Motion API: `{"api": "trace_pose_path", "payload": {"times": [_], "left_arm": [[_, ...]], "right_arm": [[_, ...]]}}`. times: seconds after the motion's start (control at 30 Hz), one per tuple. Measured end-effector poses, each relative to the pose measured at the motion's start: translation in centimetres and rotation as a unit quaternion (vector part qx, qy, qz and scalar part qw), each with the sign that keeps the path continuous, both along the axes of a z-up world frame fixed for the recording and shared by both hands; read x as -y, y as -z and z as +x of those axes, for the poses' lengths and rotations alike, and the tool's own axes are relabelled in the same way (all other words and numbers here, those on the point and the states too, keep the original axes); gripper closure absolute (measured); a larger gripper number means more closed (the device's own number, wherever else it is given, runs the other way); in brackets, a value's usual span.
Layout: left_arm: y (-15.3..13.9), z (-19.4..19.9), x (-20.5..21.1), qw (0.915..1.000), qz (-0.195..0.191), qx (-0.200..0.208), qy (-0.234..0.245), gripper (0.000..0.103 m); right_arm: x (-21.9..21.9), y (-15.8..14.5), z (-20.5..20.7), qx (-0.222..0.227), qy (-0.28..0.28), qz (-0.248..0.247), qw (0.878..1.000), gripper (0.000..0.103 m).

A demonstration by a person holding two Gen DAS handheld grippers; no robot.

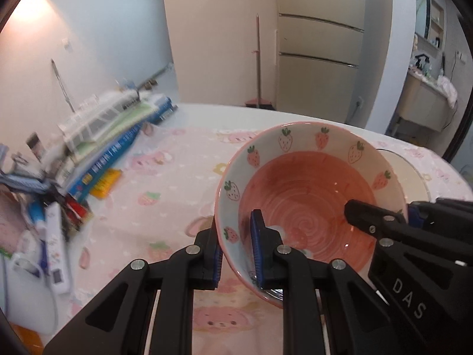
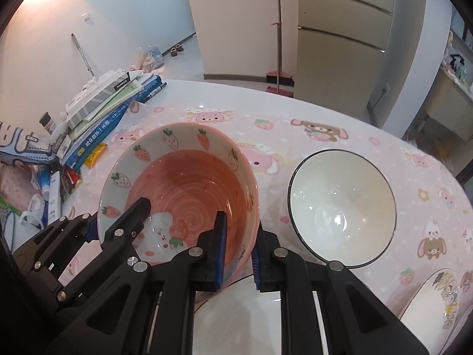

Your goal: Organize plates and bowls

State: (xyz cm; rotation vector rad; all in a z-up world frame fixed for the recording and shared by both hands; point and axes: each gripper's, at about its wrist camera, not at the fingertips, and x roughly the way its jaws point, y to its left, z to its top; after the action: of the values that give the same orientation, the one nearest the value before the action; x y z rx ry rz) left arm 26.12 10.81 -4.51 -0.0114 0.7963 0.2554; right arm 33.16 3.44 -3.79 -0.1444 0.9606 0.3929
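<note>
A pink bowl [image 1: 307, 195] with strawberries painted round its inner rim is tilted and gripped from two sides. My left gripper [image 1: 236, 254] is shut on its near rim, one blue pad inside the wall and one outside. The right gripper [image 2: 239, 256] is shut on the same bowl [image 2: 189, 186] at another part of the rim, and it shows at the right of the left wrist view [image 1: 366, 216]. In the right wrist view, a white plate [image 2: 251, 310] lies just below the bowl. A white bowl with a dark rim [image 2: 343, 207] stands to its right.
A plate with cartoon figures [image 2: 437, 301] lies at the lower right on the pink tablecloth [image 2: 310, 153]. Stacked books and clutter [image 2: 100, 109] fill the table's left side. Beyond the table's far edge are a broom [image 2: 279, 44] and a fridge [image 2: 346, 44].
</note>
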Motion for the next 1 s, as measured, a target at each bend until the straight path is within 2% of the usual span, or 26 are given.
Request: {"api": "trace_pose_path", "payload": {"times": [0.13,0.33,0.5,0.67,0.83,1.0], "left_arm": [[-0.3,-0.2,-0.1,1.0000,0.000,0.001,0.001,0.087],[0.6,0.4,0.0,0.9997,0.013,-0.019,-0.001,0.087],[1.2,0.6,-0.1,0.9995,0.007,-0.031,-0.002,0.087],[1.8,0.9,-0.1,0.9990,0.026,-0.035,-0.006,0.088],[1.5,0.6,0.1,0.9991,0.030,-0.029,-0.007,0.088],[1.2,0.5,-0.3,0.9996,0.007,-0.027,-0.007,0.088]], "right_arm": [[-0.1,-0.5,-0.4,0.015,-0.007,-0.006,1.000,0.086],[-0.1,0.7,0.2,-0.009,-0.002,-0.011,1.000,0.086],[-0.4,0.9,0.1,0.003,-0.004,-0.031,0.999,0.086],[-0.9,1.1,-0.1,0.018,-0.010,-0.059,0.998,0.086],[-0.2,1.0,0.4,0.005,-0.013,-0.035,0.999,0.086],[0.2,0.9,0.7,-0.008,-0.017,-0.016,1.000,0.086]]}}
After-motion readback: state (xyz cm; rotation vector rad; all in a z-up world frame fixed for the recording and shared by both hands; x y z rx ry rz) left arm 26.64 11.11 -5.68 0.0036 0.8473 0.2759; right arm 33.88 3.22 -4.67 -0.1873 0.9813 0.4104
